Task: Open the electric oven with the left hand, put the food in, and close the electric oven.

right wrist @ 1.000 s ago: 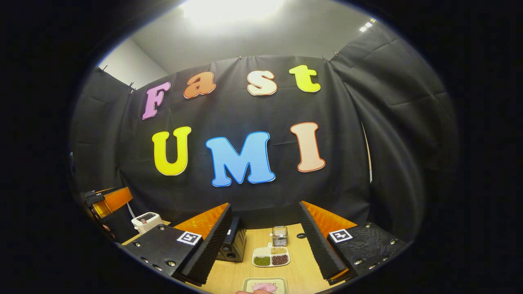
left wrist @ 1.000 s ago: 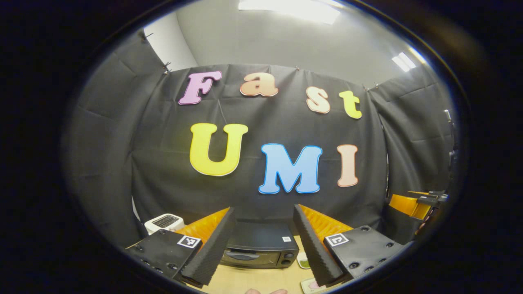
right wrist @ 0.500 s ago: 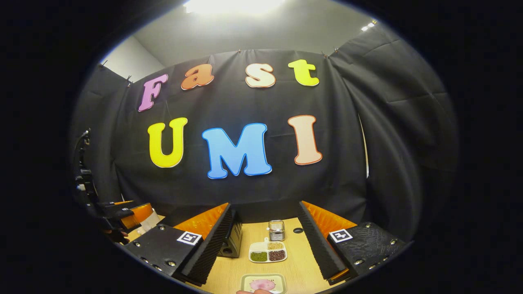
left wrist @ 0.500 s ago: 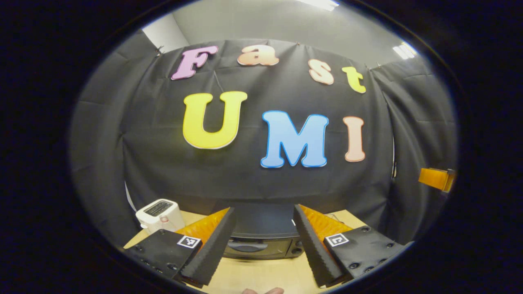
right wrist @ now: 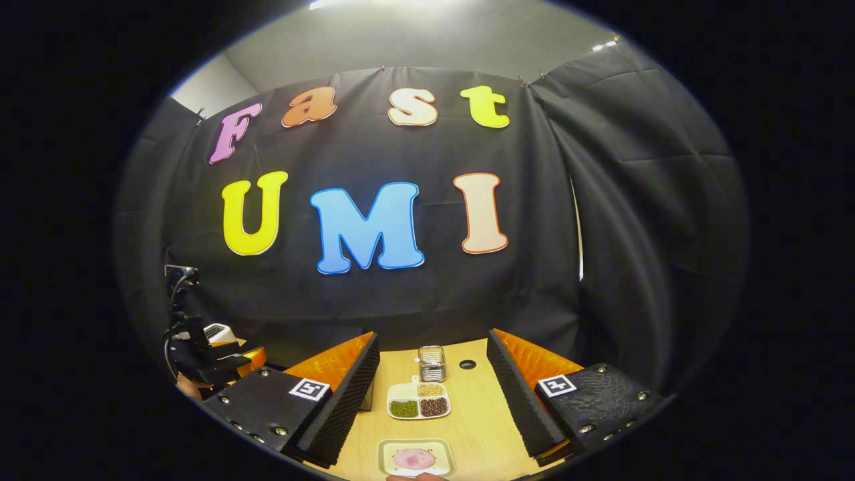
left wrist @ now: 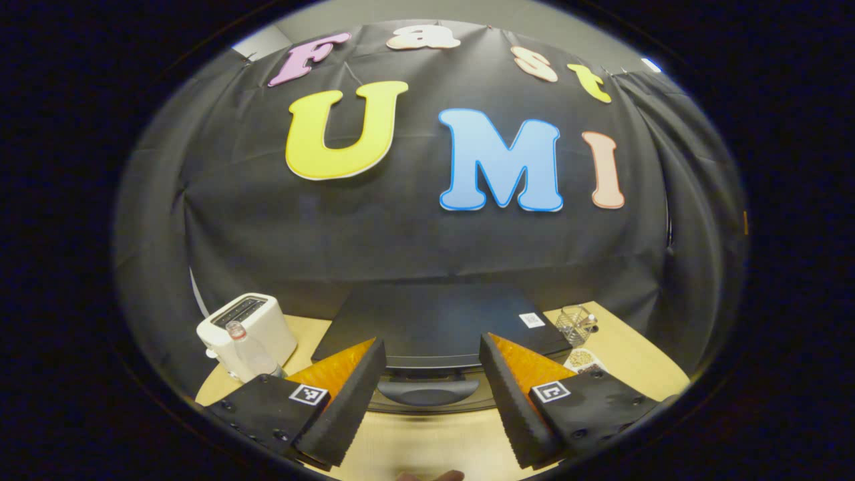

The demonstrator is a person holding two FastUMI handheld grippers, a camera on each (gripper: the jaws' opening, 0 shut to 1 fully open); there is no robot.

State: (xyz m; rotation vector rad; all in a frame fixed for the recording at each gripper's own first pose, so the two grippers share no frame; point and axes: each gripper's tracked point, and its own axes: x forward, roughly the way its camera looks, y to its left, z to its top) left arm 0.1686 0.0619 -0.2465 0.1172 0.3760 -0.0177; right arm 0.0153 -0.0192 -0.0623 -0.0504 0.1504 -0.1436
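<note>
At bottom centre of the left gripper view, the electric oven (left wrist: 434, 327) now sits much bigger and closer than a second ago, its dark top spreading across the lower middle and its door handle (left wrist: 427, 391) right between the finger tips. Left gripper (left wrist: 431, 387) has dropped and pushed in toward the oven; fingers wide apart, holding nothing, not touching the handle yet as far as I can tell. Oven door still shut. White toaster (left wrist: 247, 324) at lower left with a clear bottle (left wrist: 248, 351) just in front of it, small glass container (left wrist: 576, 324) at lower right beside the oven.

Right gripper view: right gripper (right wrist: 431, 401) hangs over the wooden table (right wrist: 481, 421), fingers wide, empty. Its view has tipped down a bit since a second ago, so more of the table shows. Food, a pink slice on a small square plate (right wrist: 415, 457), sits at the bottom edge of the frame, between the fingers and nearer the camera. Divided dish (right wrist: 419, 403) of beans further up, small jar (right wrist: 432, 363) behind it. Left gripper and the hand holding it show at far lower left of this view, over by the oven.

Judgement: the approach to the handle is almost done and the grasp comes next. Nothing is opened and the food is untouched, so this is early in the task. Fingers need to close around the handle before pulling the door down.
</note>
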